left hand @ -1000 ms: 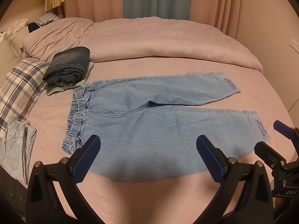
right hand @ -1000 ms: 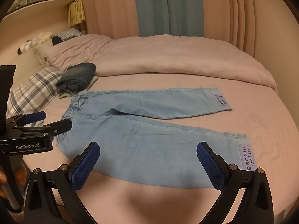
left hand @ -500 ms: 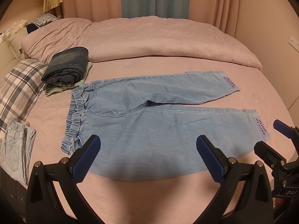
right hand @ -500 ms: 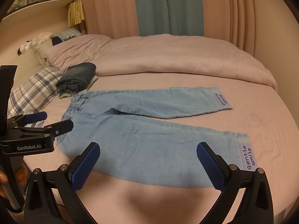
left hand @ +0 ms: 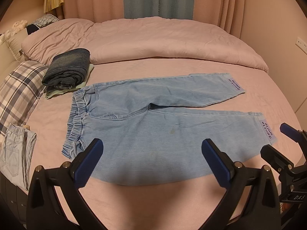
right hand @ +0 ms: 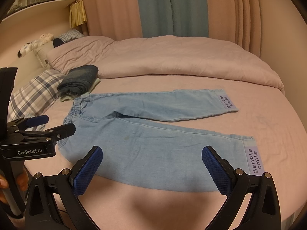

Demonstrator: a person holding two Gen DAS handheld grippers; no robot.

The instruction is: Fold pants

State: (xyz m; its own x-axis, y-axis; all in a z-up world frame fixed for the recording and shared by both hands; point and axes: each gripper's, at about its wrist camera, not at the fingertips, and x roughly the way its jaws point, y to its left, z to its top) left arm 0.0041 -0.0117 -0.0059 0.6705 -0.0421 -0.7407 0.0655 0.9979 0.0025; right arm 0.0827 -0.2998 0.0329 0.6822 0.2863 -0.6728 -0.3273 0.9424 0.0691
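Pants (left hand: 163, 122) lie flat and unfolded on the bed (left hand: 153, 201), waistband (left hand: 76, 118) toward the plaid pillow (left hand: 19, 94), legs spread in a narrow V, printed cuffs at the far end from that pillow. I hold the left gripper (left hand: 151, 161) over the near edge of the pants, fingers spread wide, nothing between them. The right gripper (right hand: 151, 164) hangs over the near leg, fingers likewise wide apart and empty. No fold started, as I judge it. To do the first fold well I would take the near leg at two spots, left fingers by the waistband corner (left hand: 70, 150), right fingers by the near cuff (right hand: 254, 160), pinch only the top garment and not the sheet, lift both ends level, and lay the near leg onto the far leg (left hand: 172, 90) so seams and cuffs match. Uneven lift would likely skew the crotch. A dark folded stack (left hand: 67, 71) sits just beyond the waistband; keep clear of it. Against the frames a second back, almost nothing differs: the pants have not moved, both grippers sit nearly where they were, and the left view has drifted only slightly.
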